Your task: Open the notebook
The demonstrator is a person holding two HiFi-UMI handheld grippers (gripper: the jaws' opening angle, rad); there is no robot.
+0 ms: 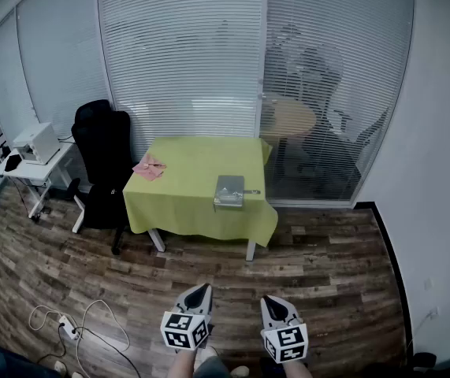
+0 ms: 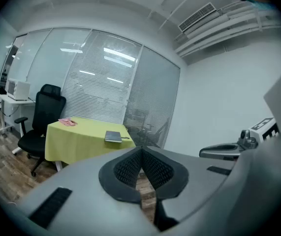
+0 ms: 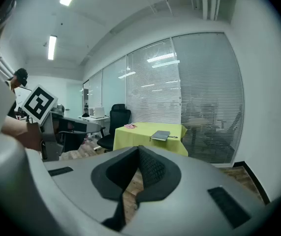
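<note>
A closed grey notebook [image 1: 229,190] lies near the front right edge of a table under a yellow-green cloth [image 1: 185,203], far across the room. A pen [image 1: 254,191] rests just to its right. Both grippers hang low at the bottom of the head view, well short of the table. My left gripper [image 1: 199,291] and right gripper [image 1: 275,301] point toward it, side by side. In the left gripper view the jaws [image 2: 141,150] are shut and empty, with the notebook [image 2: 113,136] small beyond them. The right gripper [image 3: 139,147] is also shut on nothing, the notebook [image 3: 161,135] far ahead.
A pink object [image 1: 150,168] lies on the table's left side. A black office chair [image 1: 102,160] stands left of the table, and a white side table with a printer [image 1: 35,144] further left. A cable with a power strip [image 1: 67,327] lies on the wooden floor. Glass walls with blinds stand behind.
</note>
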